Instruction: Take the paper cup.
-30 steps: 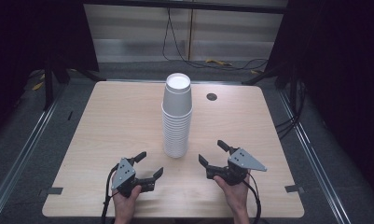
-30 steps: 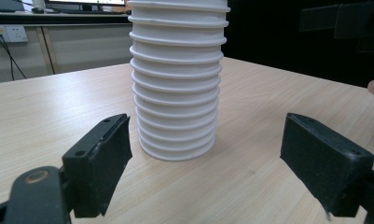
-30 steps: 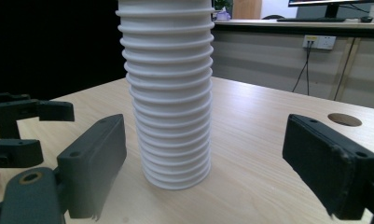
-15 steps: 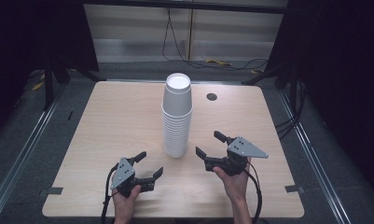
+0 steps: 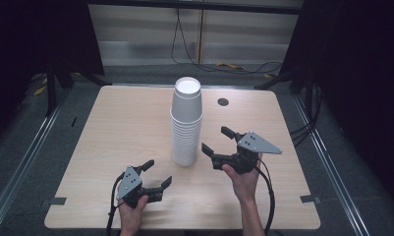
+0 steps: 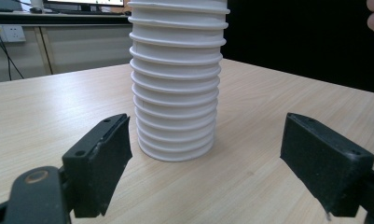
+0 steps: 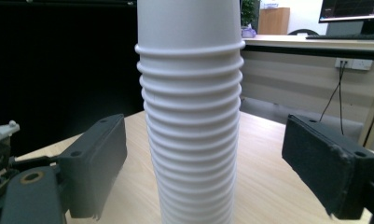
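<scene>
R gripper (image 5: 221, 141) has lifted & moved fwd toward the stack of white paper cups (image 5: 186, 125) since prev frame; L gripper (image 5: 155, 173) hasn't shifted, low near front edge of the wooden table (image 5: 111, 123). Stack stands upright, table centre, rims nested. R jaws spread wide, empty, aimed at stack's mid-height, prob. to pinch & steady it or peel upper cups. L jaws also spread, empty, facing stack base, likely placed to hold lower cups down. Neither touches stack yet.

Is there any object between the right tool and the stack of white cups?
Nothing visible. The right tool is open and faces the stack of cups across bare table; in its own view, the stack stands between its jaws.
</scene>
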Motion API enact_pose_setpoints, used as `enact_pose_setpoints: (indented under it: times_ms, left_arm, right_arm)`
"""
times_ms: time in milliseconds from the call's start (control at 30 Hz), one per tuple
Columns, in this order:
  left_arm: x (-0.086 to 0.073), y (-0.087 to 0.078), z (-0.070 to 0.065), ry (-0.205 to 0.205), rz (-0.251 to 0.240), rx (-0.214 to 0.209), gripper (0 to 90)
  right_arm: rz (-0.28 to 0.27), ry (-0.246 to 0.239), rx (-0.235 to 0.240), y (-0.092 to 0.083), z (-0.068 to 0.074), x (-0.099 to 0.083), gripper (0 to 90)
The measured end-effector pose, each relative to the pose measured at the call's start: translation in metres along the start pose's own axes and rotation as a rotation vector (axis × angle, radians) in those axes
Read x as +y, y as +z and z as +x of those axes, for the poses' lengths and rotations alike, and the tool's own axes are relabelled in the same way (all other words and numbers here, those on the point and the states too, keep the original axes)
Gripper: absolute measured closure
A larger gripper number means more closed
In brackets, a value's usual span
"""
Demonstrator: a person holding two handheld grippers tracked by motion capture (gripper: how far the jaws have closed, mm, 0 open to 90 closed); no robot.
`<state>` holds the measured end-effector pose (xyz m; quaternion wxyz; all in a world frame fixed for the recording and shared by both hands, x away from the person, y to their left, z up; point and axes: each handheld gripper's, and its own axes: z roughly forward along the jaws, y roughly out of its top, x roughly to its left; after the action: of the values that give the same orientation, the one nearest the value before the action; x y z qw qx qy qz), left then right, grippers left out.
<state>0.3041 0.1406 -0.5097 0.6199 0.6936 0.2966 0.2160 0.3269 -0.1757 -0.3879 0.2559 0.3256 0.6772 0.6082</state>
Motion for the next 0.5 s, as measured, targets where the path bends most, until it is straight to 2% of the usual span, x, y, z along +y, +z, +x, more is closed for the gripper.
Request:
enact_pose_setpoints:
  times_ms: [167, 500]
  left_arm:
    - [0.0, 0.0, 0.0, 0.0, -0.002, -0.001, 16.0]
    - [0.0, 0.0, 0.0, -0.001, -0.002, -0.001, 16.0]
  right_arm:
    - [0.006, 0.009, 0.048, 0.008, -0.003, 0.012, 14.1]
    - [0.006, -0.004, 0.081, 0.022, -0.006, 0.041, 13.8]
